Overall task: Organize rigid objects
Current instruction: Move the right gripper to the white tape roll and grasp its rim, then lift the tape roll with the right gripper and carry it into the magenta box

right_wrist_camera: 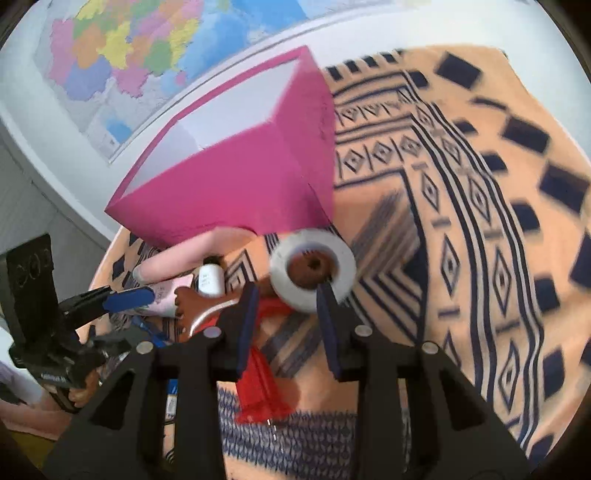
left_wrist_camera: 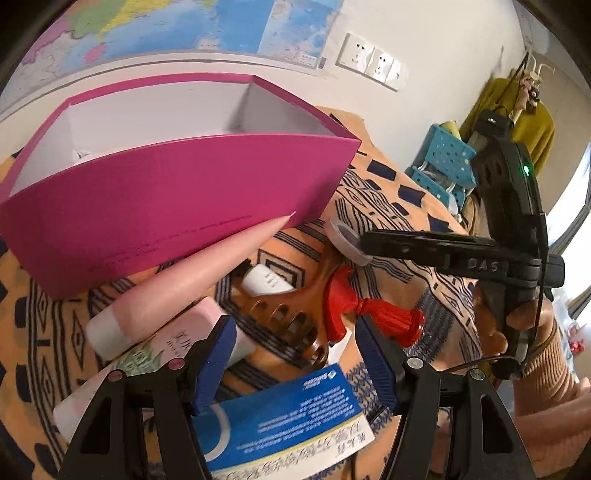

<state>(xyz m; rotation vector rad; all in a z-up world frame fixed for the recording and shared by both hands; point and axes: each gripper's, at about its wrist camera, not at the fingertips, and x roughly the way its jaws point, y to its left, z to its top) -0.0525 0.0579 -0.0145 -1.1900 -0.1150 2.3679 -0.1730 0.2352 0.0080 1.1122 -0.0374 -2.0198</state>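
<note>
place: home room | cues: wall map (left_wrist_camera: 177, 26); hanging clothes (left_wrist_camera: 517, 107); patterned tablecloth (right_wrist_camera: 461, 184)

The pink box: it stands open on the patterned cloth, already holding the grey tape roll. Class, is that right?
Not quite. The pink box stands open on the patterned cloth, but the right wrist view shows the grey tape roll outside it, at the right hand-held gripper.

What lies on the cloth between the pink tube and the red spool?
In the left wrist view, a small white bottle and a brown claw hair clip lie between the pink tube and the red spool.
</note>
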